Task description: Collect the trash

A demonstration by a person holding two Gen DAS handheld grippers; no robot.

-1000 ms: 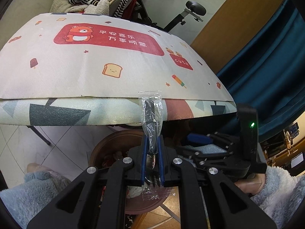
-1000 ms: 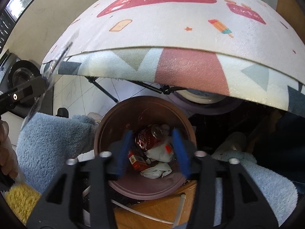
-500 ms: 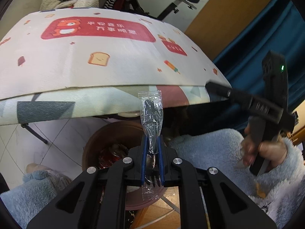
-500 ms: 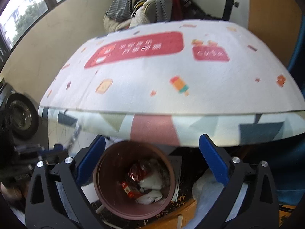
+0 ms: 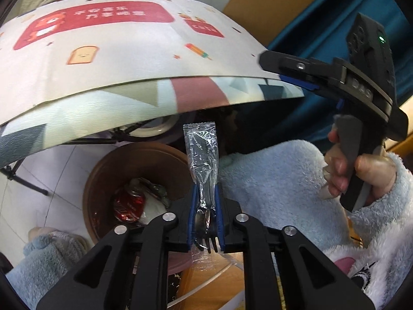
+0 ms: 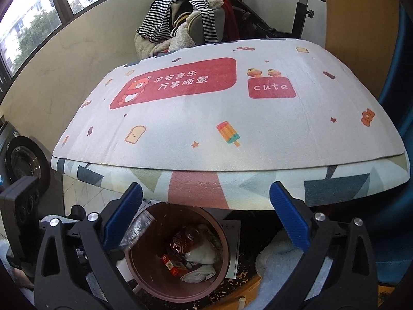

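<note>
My left gripper point(image 5: 205, 196) holds a clear plastic packet point(image 5: 201, 152) with a black fork inside, upright between its blue pads. The jaws are opening, and the pads still touch the packet. It hangs over the near right rim of a round brown trash bin point(image 5: 103, 170) on the floor under the table edge. Inside the bin lie a red soda can point(image 5: 127, 206), white tissue point(image 6: 204, 255) and a small red box point(image 6: 169, 264). My right gripper point(image 6: 206, 191) is open wide and empty, above the bin point(image 6: 144, 271) and in front of the table edge.
A table with a printed cartoon mat point(image 6: 206, 118) overhangs the bin. A chair piled with striped clothes point(image 6: 180, 13) and an exercise bike point(image 6: 302, 5) stand behind it. A blue curtain point(image 5: 322, 25) is at the right, and a fluffy light-blue sleeve point(image 5: 271, 180) lies beside the bin.
The right gripper has risen out of the bin and its jaws have spread wide. The left gripper has moved down toward the bin with the packet, and its pads stand slightly wider.
</note>
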